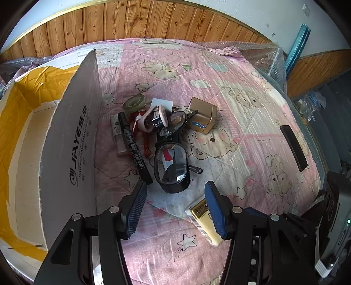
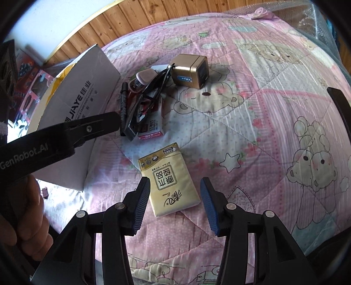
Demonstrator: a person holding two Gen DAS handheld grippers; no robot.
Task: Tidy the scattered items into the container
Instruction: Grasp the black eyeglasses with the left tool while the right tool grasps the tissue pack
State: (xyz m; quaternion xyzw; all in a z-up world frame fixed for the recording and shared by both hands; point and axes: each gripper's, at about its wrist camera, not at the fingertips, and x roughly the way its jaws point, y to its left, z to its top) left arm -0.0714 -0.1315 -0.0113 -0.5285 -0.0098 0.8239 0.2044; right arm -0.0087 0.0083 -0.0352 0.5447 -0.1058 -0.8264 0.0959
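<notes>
An open cardboard box (image 1: 26, 140) with a grey flap (image 1: 72, 136) stands at the left on a pink bear quilt. Beside it lies a heap: black goggles (image 1: 171, 162), a black marker (image 1: 133, 146), a gold cube (image 1: 201, 118), a tape roll (image 1: 133, 102) and a pink case (image 1: 153, 119). My left gripper (image 1: 176, 190) is open, just short of the goggles, holding nothing. A yellow tissue pack (image 2: 169, 179) lies flat on the quilt, and my right gripper (image 2: 174, 182) is open with a finger on each side of it. The goggles (image 2: 149, 94) rest on a red and white staple box (image 2: 153, 127).
A flat black slab (image 1: 294, 146) lies alone at the right of the quilt. A wooden panel wall (image 1: 153, 19) runs behind the bed. In the right wrist view a hand (image 2: 28, 208) holds the left gripper at the lower left. Bubble wrap (image 1: 263, 59) covers the far right corner.
</notes>
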